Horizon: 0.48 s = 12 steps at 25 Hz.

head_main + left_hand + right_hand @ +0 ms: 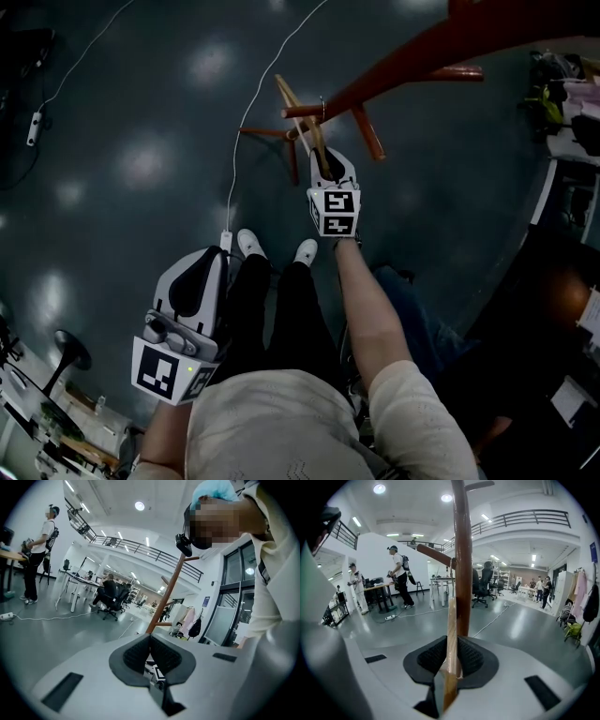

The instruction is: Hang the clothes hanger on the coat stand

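Right claw (pixel 451 657) clamped on one arm of the light wooden clothes hanger (pixel 298 111), which is raised against the reddish-brown wooden coat stand (pixel 424 49), close to a short side peg (pixel 435 555). Whether the hanger's metal hook (pixel 322 101) sits over a peg: cannot tell. Left claw (pixel 151 654) closed on nothing, low by the body. Judgement: carry done; seating the hook and release remain

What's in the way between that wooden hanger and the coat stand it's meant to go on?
Nothing visible is. The right gripper is shut on the wooden hanger, which rises right in front of the coat stand, just below a peg that angles off to the left. No other object shows between them.
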Each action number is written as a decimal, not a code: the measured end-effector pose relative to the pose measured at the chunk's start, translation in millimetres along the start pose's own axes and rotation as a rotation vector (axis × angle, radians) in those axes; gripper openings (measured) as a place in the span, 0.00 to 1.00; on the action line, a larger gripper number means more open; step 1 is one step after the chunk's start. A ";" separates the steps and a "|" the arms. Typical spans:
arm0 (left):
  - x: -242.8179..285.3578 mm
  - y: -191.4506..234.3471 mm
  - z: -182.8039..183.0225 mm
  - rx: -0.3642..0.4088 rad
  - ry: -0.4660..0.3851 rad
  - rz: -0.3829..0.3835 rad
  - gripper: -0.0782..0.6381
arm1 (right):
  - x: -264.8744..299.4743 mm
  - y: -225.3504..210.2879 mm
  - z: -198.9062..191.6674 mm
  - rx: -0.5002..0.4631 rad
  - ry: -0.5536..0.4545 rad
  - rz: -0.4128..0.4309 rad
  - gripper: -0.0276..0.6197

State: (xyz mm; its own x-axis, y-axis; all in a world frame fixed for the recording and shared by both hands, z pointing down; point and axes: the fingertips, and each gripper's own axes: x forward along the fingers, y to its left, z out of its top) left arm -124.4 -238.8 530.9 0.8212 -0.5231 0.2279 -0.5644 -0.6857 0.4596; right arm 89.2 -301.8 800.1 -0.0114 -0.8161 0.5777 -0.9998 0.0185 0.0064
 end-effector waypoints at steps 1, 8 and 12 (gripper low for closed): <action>1.2 -2.5 1.7 -0.007 -0.009 -0.009 0.13 | -1.2 0.1 0.0 -0.005 0.003 0.002 0.15; -2.0 -7.4 7.5 0.015 -0.022 -0.011 0.13 | -14.1 -5.0 4.7 -0.022 0.014 0.028 0.16; -6.9 -15.7 11.4 0.032 -0.037 -0.016 0.13 | -32.4 -10.1 11.1 -0.012 -0.003 0.014 0.16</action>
State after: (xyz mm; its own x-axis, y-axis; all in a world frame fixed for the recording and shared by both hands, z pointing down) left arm -122.2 -230.2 512.3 0.8267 -0.5300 0.1890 -0.5543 -0.7093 0.4354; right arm 99.5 -281.9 772.2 -0.0258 -0.8176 0.5752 -0.9993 0.0371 0.0080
